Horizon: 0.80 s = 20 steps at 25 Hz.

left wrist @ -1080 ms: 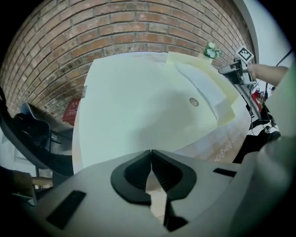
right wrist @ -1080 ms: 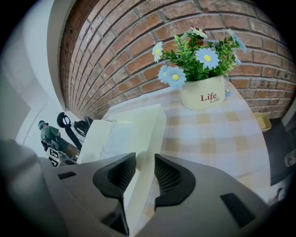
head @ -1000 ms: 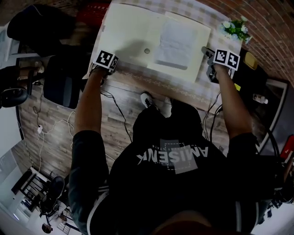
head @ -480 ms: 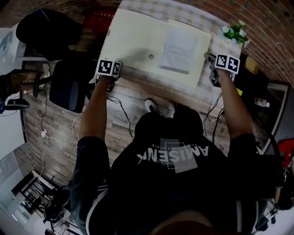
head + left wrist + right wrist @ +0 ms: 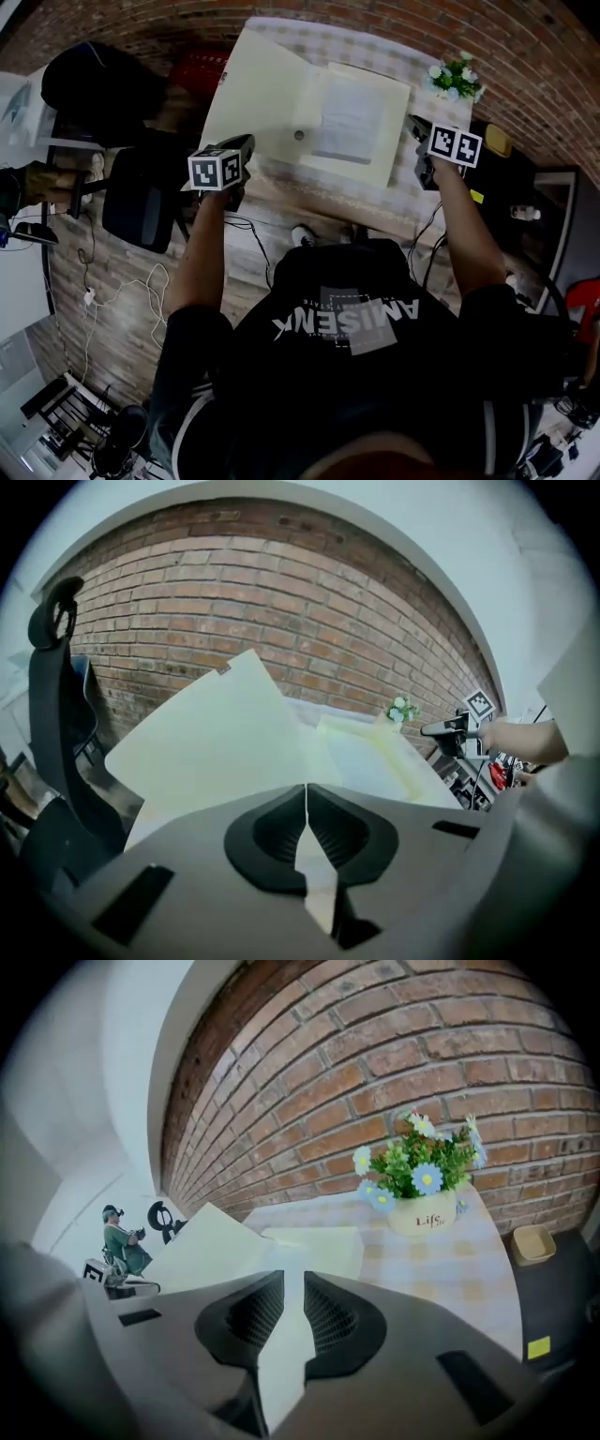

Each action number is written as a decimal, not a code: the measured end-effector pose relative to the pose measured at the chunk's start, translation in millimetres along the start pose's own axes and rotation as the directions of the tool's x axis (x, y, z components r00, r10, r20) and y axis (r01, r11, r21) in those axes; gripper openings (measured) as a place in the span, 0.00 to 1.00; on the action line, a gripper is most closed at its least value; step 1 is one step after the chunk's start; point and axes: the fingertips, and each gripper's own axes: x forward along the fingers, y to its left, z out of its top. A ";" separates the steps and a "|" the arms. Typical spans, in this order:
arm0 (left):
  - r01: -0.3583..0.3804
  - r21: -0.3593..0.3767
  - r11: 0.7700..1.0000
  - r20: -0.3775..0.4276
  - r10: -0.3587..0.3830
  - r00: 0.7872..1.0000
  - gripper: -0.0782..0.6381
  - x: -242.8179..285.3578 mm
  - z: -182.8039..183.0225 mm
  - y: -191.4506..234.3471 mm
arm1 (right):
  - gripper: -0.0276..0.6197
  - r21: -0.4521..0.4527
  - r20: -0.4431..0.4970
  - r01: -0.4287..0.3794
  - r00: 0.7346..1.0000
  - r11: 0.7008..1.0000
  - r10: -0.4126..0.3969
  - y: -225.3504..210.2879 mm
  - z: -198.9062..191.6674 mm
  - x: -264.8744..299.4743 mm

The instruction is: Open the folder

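The cream folder (image 5: 361, 159) lies open on the checked tablecloth, with a white sheet (image 5: 347, 117) in its right half. Its left cover (image 5: 258, 89) (image 5: 206, 733) stands tilted up off the table, its far corner in the air. My left gripper (image 5: 247, 141) (image 5: 307, 787) hovers over that cover's near edge, shut, with nothing seen clamped in it. My right gripper (image 5: 415, 127) (image 5: 291, 1274) hangs above the folder's right edge. Its jaws have just been closing, a narrow gap still shows and nothing is between them.
A pot of flowers (image 5: 455, 77) (image 5: 427, 1206) stands at the table's far right corner, by the brick wall. A black chair (image 5: 141, 183) is left of the table. A small wooden dish (image 5: 530, 1241) sits to the right. Cables lie on the floor.
Both grippers have risen off the table, the left one the most. The left cover, flat a second ago under the left gripper, now tilts upward.
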 end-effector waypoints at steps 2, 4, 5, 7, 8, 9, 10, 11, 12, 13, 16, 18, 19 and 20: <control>0.021 0.011 1.000 0.051 -0.022 0.998 0.14 -3.1 15.7 -16.6 | 0.17 -0.019 0.034 -0.023 0.999 1.000 0.024 11.8 8.5 -10.9; 0.027 0.030 0.999 0.103 -0.030 0.994 0.14 -7.5 31.7 -32.6 | 0.15 -0.042 0.064 -0.043 0.997 0.998 0.046 23.4 17.4 -22.8; 0.030 0.038 0.999 0.130 -0.035 0.991 0.14 -10.6 39.9 -41.1 | 0.15 -0.055 0.078 -0.049 0.996 0.997 0.053 28.5 22.1 -29.1; 0.047 0.039 0.998 0.179 -0.053 0.982 0.13 -17.9 55.1 -58.6 | 0.14 -0.079 0.104 -0.053 0.993 0.995 0.061 37.8 31.6 -42.9; 0.062 0.033 0.997 0.200 -0.068 0.977 0.13 -21.9 61.9 -67.3 | 0.14 -0.092 0.119 -0.053 0.991 0.994 0.064 42.5 36.6 -50.2; 0.078 0.028 0.997 0.219 -0.083 0.972 0.13 -26.1 68.6 -75.6 | 0.14 -0.106 0.135 -0.054 0.988 0.993 0.068 47.4 41.8 -57.8; 0.091 0.027 0.996 0.237 -0.095 0.967 0.13 -30.1 75.2 -83.4 | 0.14 -0.122 0.152 -0.057 0.986 0.991 0.075 52.5 46.9 -65.4; 0.097 0.035 0.995 0.256 -0.103 0.961 0.13 -33.8 81.7 -90.6 | 0.14 -0.138 0.170 -0.060 0.982 0.989 0.083 57.8 52.2 -72.7; 0.097 0.050 0.994 0.274 -0.107 0.956 0.13 -37.4 88.0 -97.2 | 0.14 -0.155 0.188 -0.064 0.978 0.986 0.093 63.4 57.6 -79.6; 0.091 0.068 0.994 0.294 -0.107 0.950 0.13 -41.2 94.2 -103.3 | 0.14 -0.173 0.205 -0.070 0.973 0.982 0.105 69.9 62.7 -86.2; 0.031 0.129 0.991 0.371 -0.077 0.925 0.13 -56.8 114.2 -119.7 | 0.14 -0.234 0.224 -0.080 0.965 0.969 0.134 89.8 71.8 -103.7; 0.003 0.141 0.990 0.418 -0.062 0.906 0.13 -67.4 125.9 -128.6 | 0.14 -0.285 0.240 -0.067 0.961 0.956 0.138 101.1 77.0 -114.8; 0.001 0.139 0.990 0.436 -0.062 0.898 0.13 -71.4 129.3 -132.2 | 0.14 -0.308 0.252 -0.057 0.958 0.950 0.139 106.1 79.8 -120.2; 0.002 0.138 0.990 0.450 -0.064 0.891 0.13 -74.6 131.4 -135.4 | 0.14 -0.328 0.264 -0.045 0.955 0.944 0.137 110.1 82.3 -125.3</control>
